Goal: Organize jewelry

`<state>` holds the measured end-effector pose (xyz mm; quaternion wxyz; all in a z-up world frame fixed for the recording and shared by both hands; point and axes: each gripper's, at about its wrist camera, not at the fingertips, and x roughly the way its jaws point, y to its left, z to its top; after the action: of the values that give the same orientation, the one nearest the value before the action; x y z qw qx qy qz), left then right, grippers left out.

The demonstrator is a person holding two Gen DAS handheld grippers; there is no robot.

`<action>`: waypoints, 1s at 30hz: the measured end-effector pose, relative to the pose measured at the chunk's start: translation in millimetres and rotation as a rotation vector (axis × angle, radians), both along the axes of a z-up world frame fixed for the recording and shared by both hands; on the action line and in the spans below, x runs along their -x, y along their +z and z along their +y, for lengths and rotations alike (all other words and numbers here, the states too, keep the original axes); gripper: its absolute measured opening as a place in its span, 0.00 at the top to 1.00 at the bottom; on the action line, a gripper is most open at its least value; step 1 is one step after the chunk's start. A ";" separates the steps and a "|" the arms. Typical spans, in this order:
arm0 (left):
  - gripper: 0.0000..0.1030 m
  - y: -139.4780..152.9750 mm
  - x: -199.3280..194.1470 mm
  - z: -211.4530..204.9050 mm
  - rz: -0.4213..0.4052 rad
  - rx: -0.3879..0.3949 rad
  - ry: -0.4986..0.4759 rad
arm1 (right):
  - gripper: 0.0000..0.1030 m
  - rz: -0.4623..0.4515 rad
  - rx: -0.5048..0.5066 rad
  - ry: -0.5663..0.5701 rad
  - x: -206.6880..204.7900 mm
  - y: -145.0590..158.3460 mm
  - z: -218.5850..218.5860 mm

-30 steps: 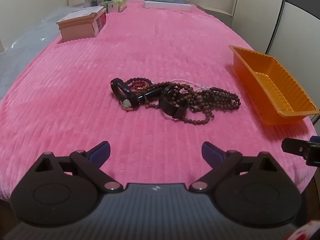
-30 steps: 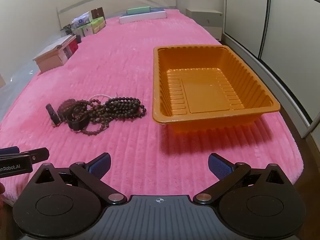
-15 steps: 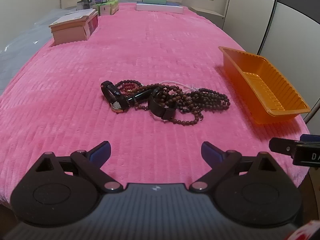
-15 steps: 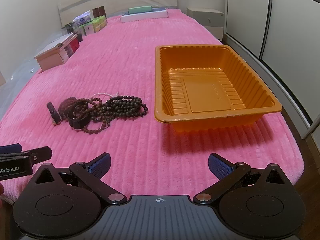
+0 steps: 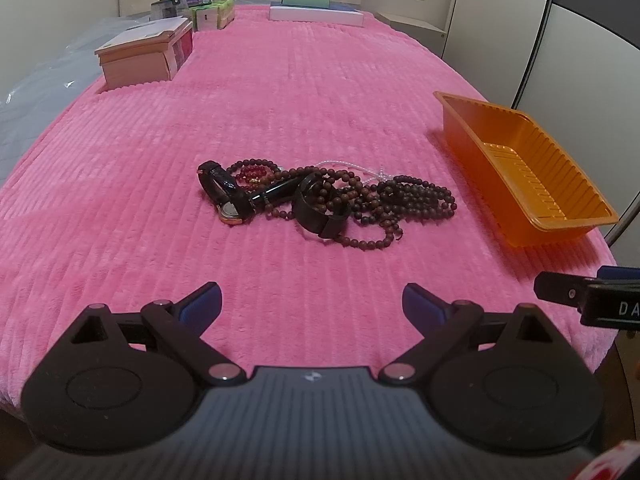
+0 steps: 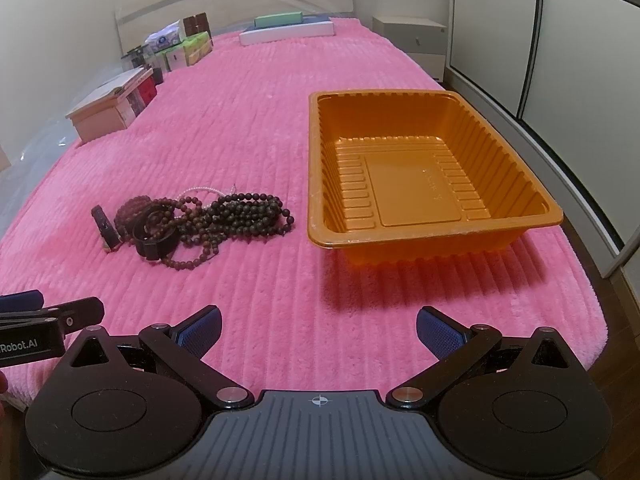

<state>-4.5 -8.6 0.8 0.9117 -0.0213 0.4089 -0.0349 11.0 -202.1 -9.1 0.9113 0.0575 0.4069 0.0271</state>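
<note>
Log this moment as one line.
left tongs open | right tongs open | jewelry pile on blanket | orange tray empty

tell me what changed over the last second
Only the cameras shifted slightly; nothing was taken hold of or let go. Left gripper and right gripper stay open and empty, short of the jewelry pile. The pile and the empty orange tray have not moved on the pink blanket.

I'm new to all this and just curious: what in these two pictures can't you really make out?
- Jewelry pile: tangled, so the strand count is unclear in both views.
- Watch: dial too small, left view.
- Right gripper: cut off by the left view's edge.
- Far boxes: labels too small to read.
- Orange tray: far wall foreshortened, left view.
</note>
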 end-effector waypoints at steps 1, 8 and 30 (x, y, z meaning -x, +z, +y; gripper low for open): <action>0.07 0.1 0.0 0.1 0.000 0.000 -0.001 | 0.00 0.001 0.000 0.000 -0.3 0.0 0.0; 0.07 0.8 -0.1 0.3 0.001 0.003 -0.005 | 0.00 -0.001 0.001 -0.001 -0.9 -0.1 -0.2; 0.07 -0.7 -0.8 -0.3 0.003 0.008 -0.005 | 0.00 0.002 0.000 -0.002 -2.7 -0.8 -0.9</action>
<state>-3.7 -8.9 0.1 0.9109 -0.0237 0.4102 -0.0389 13.7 -203.0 -9.9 0.9109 0.0578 0.4076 0.0263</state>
